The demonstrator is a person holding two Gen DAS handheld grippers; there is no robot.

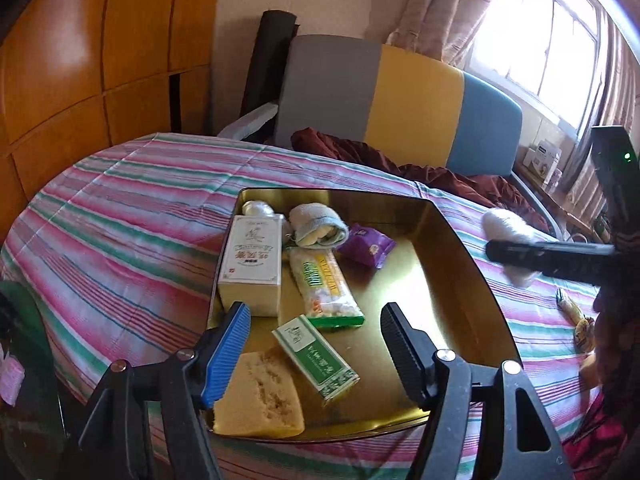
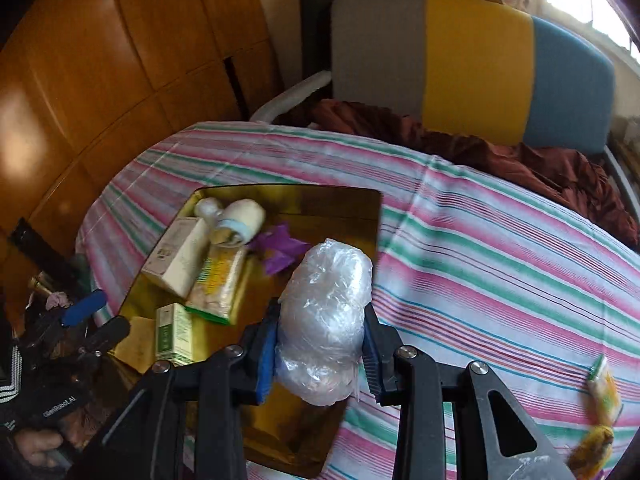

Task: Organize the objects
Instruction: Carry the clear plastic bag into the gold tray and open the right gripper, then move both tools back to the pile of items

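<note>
A: What does the right gripper (image 2: 320, 354) carry?
B: Its fingers are clamped on a crumpled clear plastic bundle (image 2: 326, 320), held above the gold metal tray's (image 2: 352, 208) right edge, over the striped worktop (image 2: 500, 248).
A: And the left gripper (image 1: 316, 344)?
B: Its fingers stand apart, empty, above the small green box (image 1: 316, 360) lying in the tray.

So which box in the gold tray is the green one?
The small green carton, beside the yellow sponge; the tall box is cream-white.

Home: curtained window (image 1: 540, 40), wooden cabinets (image 1: 80, 60)
</note>
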